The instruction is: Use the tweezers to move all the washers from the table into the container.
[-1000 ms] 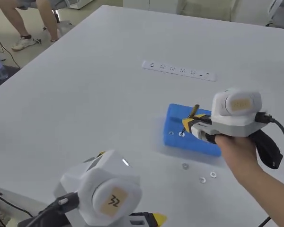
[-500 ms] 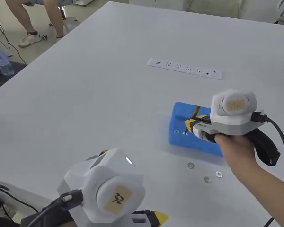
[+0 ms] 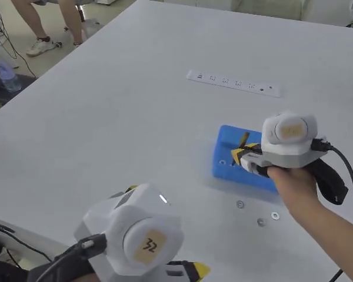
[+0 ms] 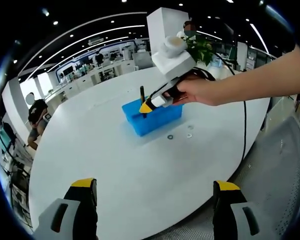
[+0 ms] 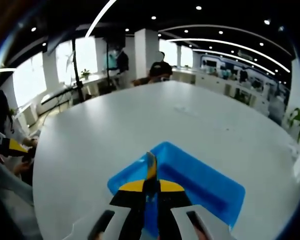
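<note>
1. The right gripper [image 5: 151, 188] is clamped on the tweezers [image 5: 150, 167], held over the container [image 3: 226, 136], right of centre.
2. The left gripper [image 4: 153, 186] is spread wide, idle.
3. Three washers [image 3: 240, 204] are noted on the table [image 3: 135, 106], lower right.
4. Whether the tips carry a washer cannot be told; release is advised low, inside the walls.

white power strip [image 3: 233, 83]; bottle [image 3: 7, 76] on the floor [image 3: 15, 35]; a person's legs [image 3: 75, 17]
</note>
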Action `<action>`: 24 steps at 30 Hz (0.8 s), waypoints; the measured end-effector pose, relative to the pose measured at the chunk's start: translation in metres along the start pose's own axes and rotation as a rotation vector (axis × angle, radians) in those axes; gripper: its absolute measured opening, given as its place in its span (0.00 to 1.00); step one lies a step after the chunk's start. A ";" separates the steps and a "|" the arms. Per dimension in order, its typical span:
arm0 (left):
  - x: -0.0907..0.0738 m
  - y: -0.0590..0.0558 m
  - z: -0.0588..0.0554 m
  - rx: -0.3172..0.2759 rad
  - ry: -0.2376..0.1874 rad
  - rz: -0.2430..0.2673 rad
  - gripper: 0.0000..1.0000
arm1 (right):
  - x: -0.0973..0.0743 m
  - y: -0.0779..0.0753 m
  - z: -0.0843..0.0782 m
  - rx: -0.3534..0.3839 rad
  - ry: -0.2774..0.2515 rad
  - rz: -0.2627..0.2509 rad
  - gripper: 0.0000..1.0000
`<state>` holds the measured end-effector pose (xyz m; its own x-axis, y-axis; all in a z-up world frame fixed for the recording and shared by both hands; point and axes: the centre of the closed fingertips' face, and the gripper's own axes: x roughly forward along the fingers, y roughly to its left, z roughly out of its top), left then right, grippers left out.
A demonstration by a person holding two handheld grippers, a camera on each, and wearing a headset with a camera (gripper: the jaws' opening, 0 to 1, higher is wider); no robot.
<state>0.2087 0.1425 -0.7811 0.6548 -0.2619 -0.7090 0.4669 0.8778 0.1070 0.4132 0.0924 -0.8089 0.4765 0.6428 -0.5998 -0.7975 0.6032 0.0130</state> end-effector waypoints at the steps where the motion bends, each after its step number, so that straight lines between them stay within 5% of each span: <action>1: 0.000 0.000 0.000 0.002 0.002 0.001 0.99 | 0.000 0.000 0.000 -0.004 -0.002 -0.001 0.04; 24: -0.005 0.003 0.004 0.015 -0.020 0.007 0.99 | -0.007 0.000 -0.002 -0.040 0.006 -0.024 0.05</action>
<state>0.2094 0.1445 -0.7747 0.6702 -0.2636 -0.6937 0.4710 0.8735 0.1230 0.4090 0.0871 -0.8059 0.4937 0.6255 -0.6041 -0.7998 0.5994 -0.0331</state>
